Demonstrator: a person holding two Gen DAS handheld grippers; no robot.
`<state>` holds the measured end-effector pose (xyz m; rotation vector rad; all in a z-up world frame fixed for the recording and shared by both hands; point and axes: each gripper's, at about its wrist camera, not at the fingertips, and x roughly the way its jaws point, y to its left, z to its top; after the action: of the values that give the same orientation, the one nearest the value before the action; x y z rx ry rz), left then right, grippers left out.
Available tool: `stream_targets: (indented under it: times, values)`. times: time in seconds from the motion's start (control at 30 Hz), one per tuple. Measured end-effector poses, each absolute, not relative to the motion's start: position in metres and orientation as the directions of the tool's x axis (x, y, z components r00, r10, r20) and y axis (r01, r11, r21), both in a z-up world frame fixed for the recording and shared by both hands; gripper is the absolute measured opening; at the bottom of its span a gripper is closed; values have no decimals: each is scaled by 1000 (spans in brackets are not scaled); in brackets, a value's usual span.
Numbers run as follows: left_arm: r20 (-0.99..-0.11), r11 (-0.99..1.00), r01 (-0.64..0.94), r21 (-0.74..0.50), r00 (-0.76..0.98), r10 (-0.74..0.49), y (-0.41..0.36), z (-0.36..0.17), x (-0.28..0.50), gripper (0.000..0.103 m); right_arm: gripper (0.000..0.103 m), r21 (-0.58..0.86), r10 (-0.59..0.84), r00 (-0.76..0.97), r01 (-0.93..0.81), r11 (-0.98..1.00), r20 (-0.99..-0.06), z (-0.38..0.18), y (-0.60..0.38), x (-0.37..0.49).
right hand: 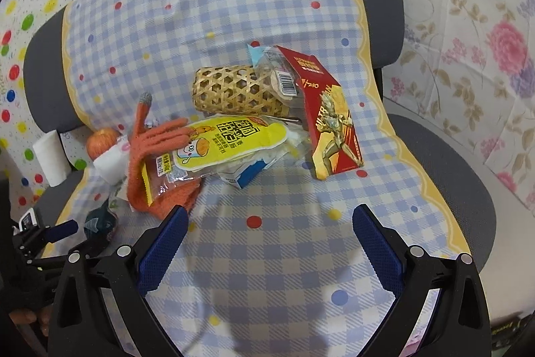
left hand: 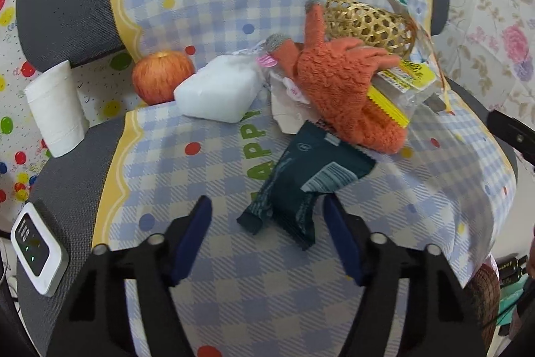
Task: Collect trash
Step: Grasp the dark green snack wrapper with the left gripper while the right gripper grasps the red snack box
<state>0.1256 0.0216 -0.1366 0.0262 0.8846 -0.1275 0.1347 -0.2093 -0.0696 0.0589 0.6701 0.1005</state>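
Left wrist view: left gripper (left hand: pixel 267 236) jaws apart, straddling dark wrapper (left hand: pixel 301 186) just ahead, lined up to pinch. Right gripper (right hand: pixel 270 240) spread wide, yellow packet (right hand: pixel 230 139) ahead.

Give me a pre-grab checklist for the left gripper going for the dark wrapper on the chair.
1. Dark green wrapper lies ahead of the left gripper, its near end between the fingers: ok.
2. Pads pressing on the wrapper: not ok, jaws are apart.
3. Orange glove clear of the wrapper: not ok, it overlaps the far end.
4. Right gripper out of the way, open and empty: ok.
5. Apple clear of the grasp: ok.
6. Trash bin in reach: cannot tell.
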Motion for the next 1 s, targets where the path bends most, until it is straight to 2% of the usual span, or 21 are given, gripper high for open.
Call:
stream_targets:
  times: [0.1,0.17,0.2,0.23,0.27,0.3,0.33,0.4,0.5,0.6,0.73,0.83,1.0]
  values:
    - [-771,987,158,-36,624,-128,19,-137,127,47,95,80,119,780,-88,993,-615,-73,-208,137]
    - [-769,982,183,-47,620,-152,16,-138,129,32,92,77,127,779,-100,992,-614,-72,-206,138]
    - [-767,980,193,-53,620,-164,16,-138,130,28,91,84,141,779,-114,990,-611,-71,-204,138]
    - [-765,978,199,-59,620,-173,15,-137,131,17,91,84,148,776,-122,989,-613,-70,-202,137]
    - [-760,975,208,-72,622,-189,15,-136,132,11,88,83,155,775,-131,988,-613,-69,-201,137]
    - [-751,974,209,-85,629,-200,16,-133,131,8,72,81,161,775,-141,987,-611,-68,-199,135]
    - [-741,974,204,-100,638,-210,18,-129,130,7,67,73,156,774,-141,987,-614,-66,-196,134]
    - [-723,975,197,-103,658,-209,23,-122,127,5,64,82,166,770,-146,986,-616,-64,-194,133]
    - [-690,981,166,-98,699,-188,35,-106,121,4,47,101,196,768,-170,980,-610,-59,-188,130]
    - [-669,988,119,-96,727,-152,52,-91,120,4,39,100,224,775,-205,974,-591,-52,-177,128]
    - [-659,994,63,-89,745,-106,69,-82,125,4,39,115,248,766,-224,968,-594,-52,-172,138]
    - [-658,995,46,-89,747,-94,75,-83,128,4,40,146,229,759,-176,974,-610,-58,-184,149]
    - [-662,994,59,-95,742,-108,67,-86,142,4,40,115,121,783,-64,991,-610,-63,-217,164]
